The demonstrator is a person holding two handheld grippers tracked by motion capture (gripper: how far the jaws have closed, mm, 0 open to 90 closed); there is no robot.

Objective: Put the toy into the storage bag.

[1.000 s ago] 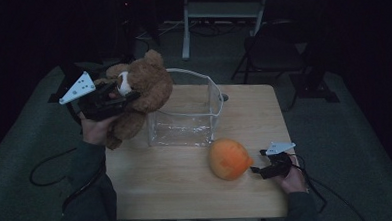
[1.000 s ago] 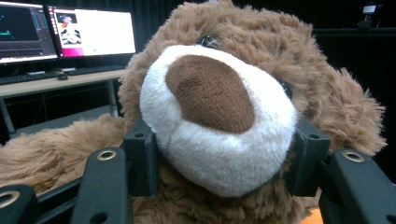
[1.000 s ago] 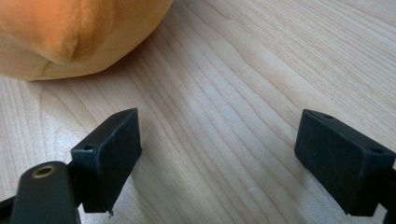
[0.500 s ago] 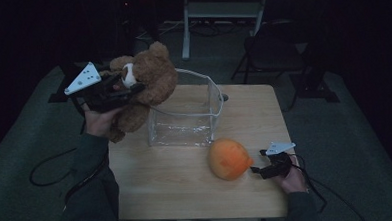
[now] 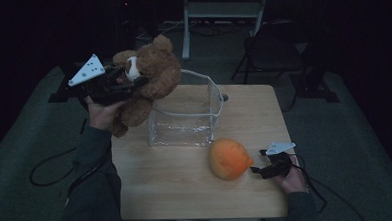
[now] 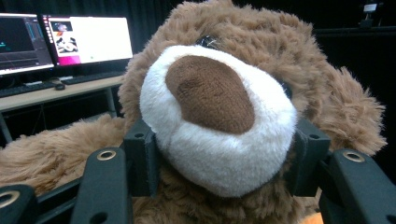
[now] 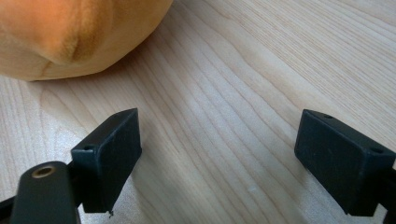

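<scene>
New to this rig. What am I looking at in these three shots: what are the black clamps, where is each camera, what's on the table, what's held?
No robot arm here: a person holds a two-jaw gripper in each hand. The high view looks down on the wooden table from above the person's side. The other two cameras ride on the grippers and look along their black jaws.

The left gripper is shut on the teddy bear, lifted beside the clear plastic box; the left gripper view shows the pads pressing either side of its white muzzle.

The right gripper rests on the table, jaws open and empty, just beside the orange plush ball, which shows at the top left of the right gripper view.
</scene>
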